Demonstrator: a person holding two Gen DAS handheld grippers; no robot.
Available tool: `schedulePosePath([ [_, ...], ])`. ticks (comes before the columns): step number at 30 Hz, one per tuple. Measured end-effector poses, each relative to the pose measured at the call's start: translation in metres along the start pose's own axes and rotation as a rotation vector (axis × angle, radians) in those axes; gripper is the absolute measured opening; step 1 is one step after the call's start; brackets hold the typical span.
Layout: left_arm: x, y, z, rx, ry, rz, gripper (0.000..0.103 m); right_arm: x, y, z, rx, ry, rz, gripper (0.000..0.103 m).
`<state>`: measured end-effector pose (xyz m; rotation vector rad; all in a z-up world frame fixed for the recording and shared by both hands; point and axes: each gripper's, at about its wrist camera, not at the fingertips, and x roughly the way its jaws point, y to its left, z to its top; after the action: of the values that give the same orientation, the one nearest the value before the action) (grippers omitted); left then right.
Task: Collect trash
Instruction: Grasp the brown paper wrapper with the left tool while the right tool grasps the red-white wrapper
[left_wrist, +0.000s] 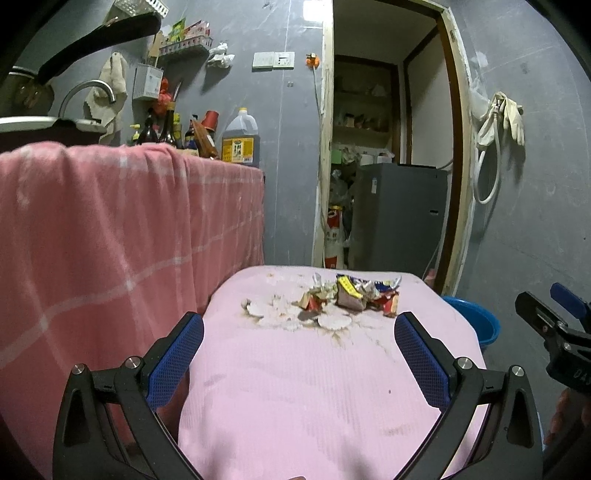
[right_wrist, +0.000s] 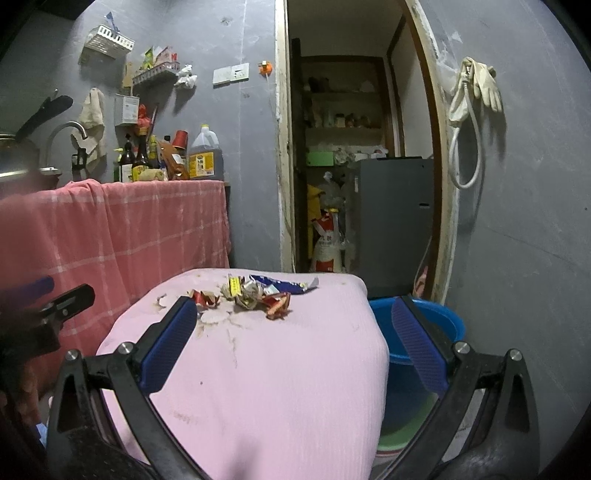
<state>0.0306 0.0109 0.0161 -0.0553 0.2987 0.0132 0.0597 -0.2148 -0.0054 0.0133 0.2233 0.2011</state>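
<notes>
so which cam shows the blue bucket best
The right wrist view: the blue bucket shows its rim and wall beside the pink table. The left wrist view catches only an edge behind the table corner.

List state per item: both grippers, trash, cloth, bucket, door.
Left gripper: open, empty.
Right gripper: open, empty.
Crumpled snack wrappers: piled at far end of cloth, untouched.
Pink table cloth: stained near the wrappers.
Blue plastic bucket: upright beside the table.
Doorway: open.
</notes>
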Motion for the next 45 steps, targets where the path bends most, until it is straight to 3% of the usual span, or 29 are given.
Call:
schedulePosePath([
  [20, 0.072, 0.009, 0.035, -0.024, -0.037, 0.012, 0.101, 0.066, -0.008, 0.03, 0.017, -0.045, 0.021, 0.103],
  [28, 0.116, 0.019, 0.037, -0.03, -0.01, 0.004, 0.101, 0.112, -0.012, 0.026, -0.032, 0.004, 0.028, 0.103],
  [42, 0.204, 0.015, 0.015, 0.034, 0.262, -0.066, 0.101, 0.194, -0.016, 0.006, -0.038, 0.226, 0.094, 0.102],
  [45, 0.22, 0.015, 0.01, 0.029, 0.331, -0.085, 0.101, 0.208, -0.018, 0.0, -0.021, 0.293, 0.1, 0.096],
])
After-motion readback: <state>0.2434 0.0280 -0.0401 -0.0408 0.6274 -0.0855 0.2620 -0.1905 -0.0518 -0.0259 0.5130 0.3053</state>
